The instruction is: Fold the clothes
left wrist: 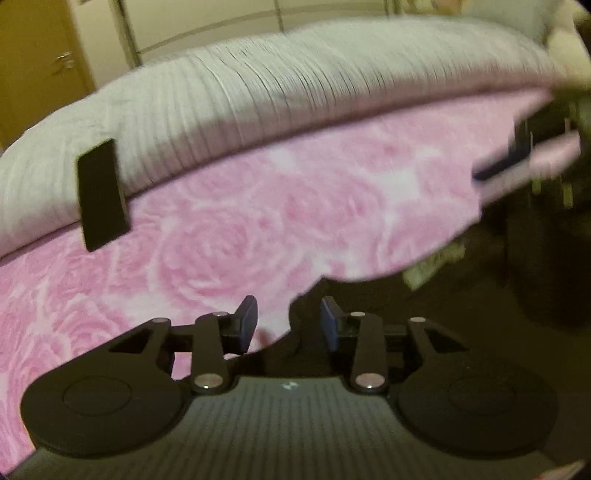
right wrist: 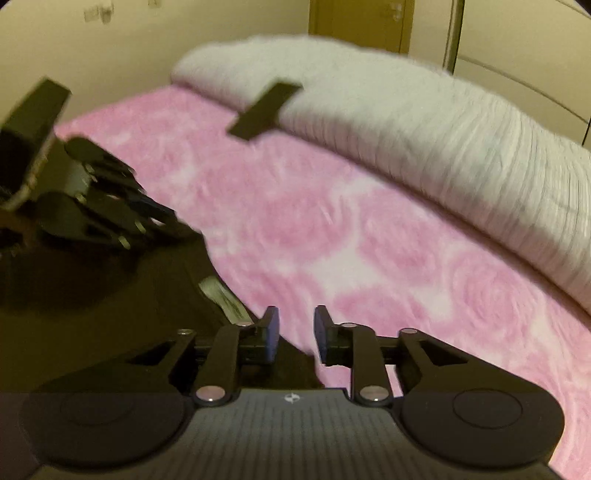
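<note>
A black garment (left wrist: 461, 302) lies on a pink rose-patterned bedspread (left wrist: 221, 229). In the left wrist view its edge runs between the fingers of my left gripper (left wrist: 289, 325), which is open over that edge. In the right wrist view the garment (right wrist: 110, 314), with a white label (right wrist: 225, 299), fills the lower left. My right gripper (right wrist: 295, 334) is open at the garment's right edge, over the bedspread (right wrist: 351, 240). Each gripper shows in the other's view: the right gripper (left wrist: 517, 158) at far right, the left gripper (right wrist: 173, 221) at left. Both frames are blurred.
A grey-white ribbed blanket (left wrist: 277, 96) is rolled along the far side of the bed, also in the right wrist view (right wrist: 424, 125). A small black rectangle (left wrist: 101, 194) lies at its edge, seen again in the right wrist view (right wrist: 264, 110). Cream walls, a wooden door (right wrist: 354, 22) behind.
</note>
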Tool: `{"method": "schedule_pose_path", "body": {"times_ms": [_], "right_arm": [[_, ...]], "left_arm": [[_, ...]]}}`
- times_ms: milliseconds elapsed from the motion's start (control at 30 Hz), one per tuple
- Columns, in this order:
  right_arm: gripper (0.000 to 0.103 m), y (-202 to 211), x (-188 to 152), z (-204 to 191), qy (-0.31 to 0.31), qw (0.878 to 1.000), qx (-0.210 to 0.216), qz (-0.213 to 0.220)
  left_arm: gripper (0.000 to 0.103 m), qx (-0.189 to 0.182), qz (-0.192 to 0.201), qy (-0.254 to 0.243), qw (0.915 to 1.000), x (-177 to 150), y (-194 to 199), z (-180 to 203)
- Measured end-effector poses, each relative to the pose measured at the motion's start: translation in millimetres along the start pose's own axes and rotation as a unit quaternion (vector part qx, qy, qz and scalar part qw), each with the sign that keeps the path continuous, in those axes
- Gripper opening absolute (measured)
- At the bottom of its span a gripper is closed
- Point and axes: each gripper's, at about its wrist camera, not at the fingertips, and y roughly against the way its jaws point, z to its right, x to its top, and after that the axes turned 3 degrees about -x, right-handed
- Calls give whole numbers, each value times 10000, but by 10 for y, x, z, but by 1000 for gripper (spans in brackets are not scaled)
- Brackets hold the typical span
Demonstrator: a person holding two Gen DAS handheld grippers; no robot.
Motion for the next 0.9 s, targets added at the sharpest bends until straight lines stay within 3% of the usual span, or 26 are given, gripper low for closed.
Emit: {"method": "schedule_pose_path", "body": {"times_ms": [100, 167, 233, 300, 333, 400, 600, 900], "right_arm": [[36, -54, -38, -124, -132, 9986, 479, -167], [36, -57, -121, -185, -240, 9978, 544, -306], [36, 30, -237, -207, -546, 9963, 584, -320], [43, 197, -425, -197, -778, 9948, 495, -424], [53, 282, -522, -192, -883, 9939, 443, -485], [55, 450, -715, -181, -1091, 9916, 338, -606], [55, 956, -1295, -151, -1709, 9805, 22, -965], [58, 1857, -2103, -78, -2363, 9594, -593, -1423]], "left_arm": [[33, -81, 153, 372, 9992, 10, 191, -30], [33, -208, 87, 479, 9986, -61, 319, 53], [36, -402, -144, 674, 9968, -210, 404, 192], [38, -615, -459, 795, 9939, -390, 434, 355], [38, -725, -672, 704, 9926, -514, 411, 480], [38, -601, -620, 494, 9950, -655, 467, 649], [39, -475, -802, 1245, 9878, -860, 864, 691], [45, -32, -1630, 1746, 9710, -1714, 2062, 1149]]}}
